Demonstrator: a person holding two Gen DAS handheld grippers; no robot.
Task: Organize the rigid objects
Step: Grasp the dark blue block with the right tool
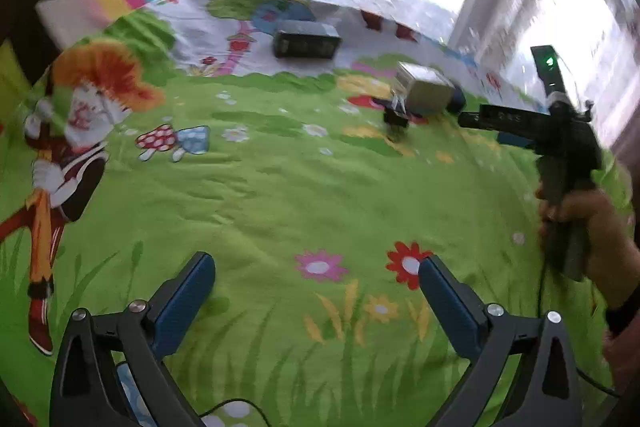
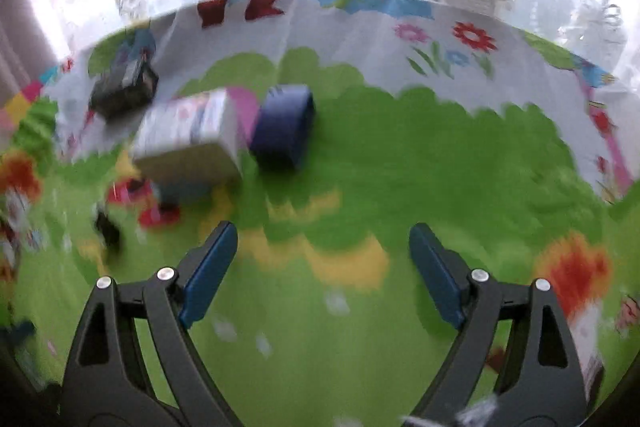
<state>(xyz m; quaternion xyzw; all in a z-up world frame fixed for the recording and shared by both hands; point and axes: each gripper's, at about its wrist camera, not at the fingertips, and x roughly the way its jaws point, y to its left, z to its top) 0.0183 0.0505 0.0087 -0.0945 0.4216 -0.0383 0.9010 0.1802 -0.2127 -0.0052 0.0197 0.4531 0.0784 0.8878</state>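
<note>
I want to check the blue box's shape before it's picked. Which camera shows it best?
The right wrist view: the blue box sits in the open beside the white box, though blurred. In the left wrist view only a dark sliver shows behind the white box.

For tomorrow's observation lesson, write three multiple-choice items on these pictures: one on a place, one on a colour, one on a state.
1. Where does the dark blue box lie?
A. beside the pale box
B. on top of the black box
C. between the right tongs

2. What colour are the pads of the left tongs?
A. red
B. blue
C. yellow

3. What state are the left tongs in?
A. shut on a box
B. shut on nothing
C. open, holding nothing

Answers: 1 A, the two boxes sit side by side on the bedspread; 2 B, both pads show blue; 3 C, only bedspread shows between them.
</note>
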